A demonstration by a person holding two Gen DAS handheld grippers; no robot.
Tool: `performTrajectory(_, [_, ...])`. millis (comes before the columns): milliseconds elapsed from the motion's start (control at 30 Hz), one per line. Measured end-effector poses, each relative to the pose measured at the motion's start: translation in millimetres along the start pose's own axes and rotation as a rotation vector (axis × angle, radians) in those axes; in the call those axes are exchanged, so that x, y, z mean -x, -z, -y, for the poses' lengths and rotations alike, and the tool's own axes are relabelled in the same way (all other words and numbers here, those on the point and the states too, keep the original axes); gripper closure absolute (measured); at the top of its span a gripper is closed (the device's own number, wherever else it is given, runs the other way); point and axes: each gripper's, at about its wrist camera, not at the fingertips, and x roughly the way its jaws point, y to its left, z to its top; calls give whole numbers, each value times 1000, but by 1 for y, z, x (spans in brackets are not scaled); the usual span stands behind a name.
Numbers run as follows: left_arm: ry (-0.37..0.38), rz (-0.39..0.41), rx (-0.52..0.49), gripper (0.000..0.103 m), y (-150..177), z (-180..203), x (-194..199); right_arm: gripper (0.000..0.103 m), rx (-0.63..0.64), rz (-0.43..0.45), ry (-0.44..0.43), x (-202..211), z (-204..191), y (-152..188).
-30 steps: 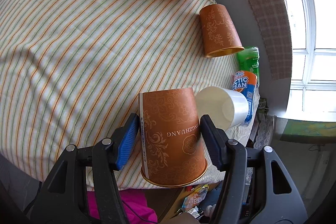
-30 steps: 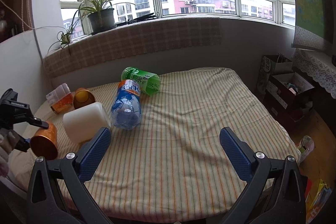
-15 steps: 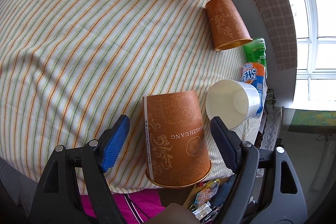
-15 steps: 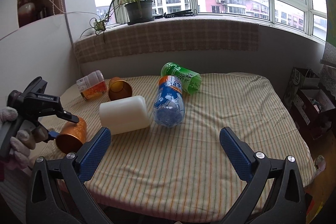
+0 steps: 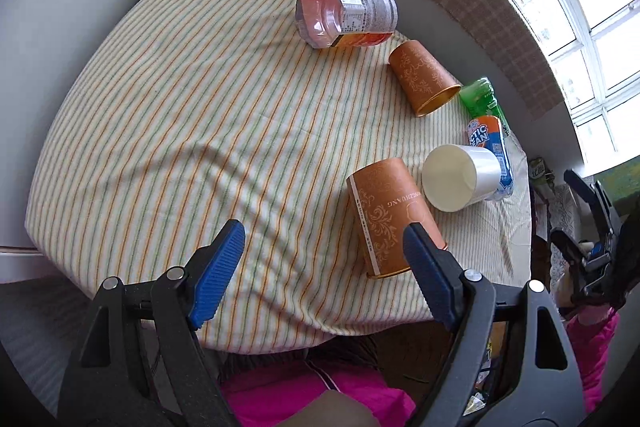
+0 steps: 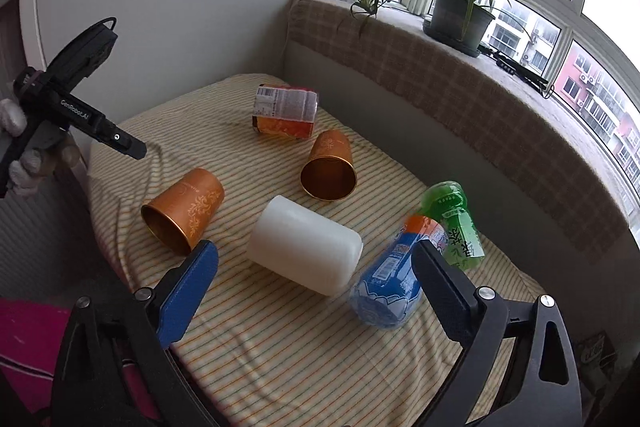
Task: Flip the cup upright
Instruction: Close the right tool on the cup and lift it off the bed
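An orange paper cup (image 5: 390, 215) lies on its side near the table's front edge, mouth toward me; it also shows in the right wrist view (image 6: 184, 209). My left gripper (image 5: 324, 263) is open and empty, pulled back above and left of that cup. A second orange cup (image 5: 424, 79) lies on its side farther back; it shows in the right wrist view (image 6: 330, 167). A white cup (image 6: 306, 251) lies on its side in the middle. My right gripper (image 6: 314, 279) is open and empty, just in front of the white cup.
A striped cloth (image 5: 180, 115) covers the table. A pink jar (image 5: 346, 13), a blue-labelled bottle (image 6: 396, 279) and a green bottle (image 6: 452, 219) lie on their sides. A wall and checked window ledge (image 6: 440, 87) border the table.
My left gripper opened, let go of the near orange cup and drew back up and left. The cup stays on its side. My right gripper swung left toward the white cup.
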Motion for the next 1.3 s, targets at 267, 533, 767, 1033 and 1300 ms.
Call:
performTrajectory(267, [-123,-24,21,20,71,-39,32,19,539,-111,-205,-40,-40,-50])
performTrajectory(533, [-204,-1,164,20,118,-74,60,34,799,-313,-295,-83,-75,-81])
performTrajectory(767, [-249,7,395,20,154,-102,80,46,1278,-337,-431,-102,-118,-61])
performTrajectory(1033, [-288,55,546,20,158,-112,83,50,1652,-281,-493,-119,-130,-33])
performTrajectory(1300, [-296,30,638,20,157,-127,75,50,1825,-122,-571,-119,-152,-17])
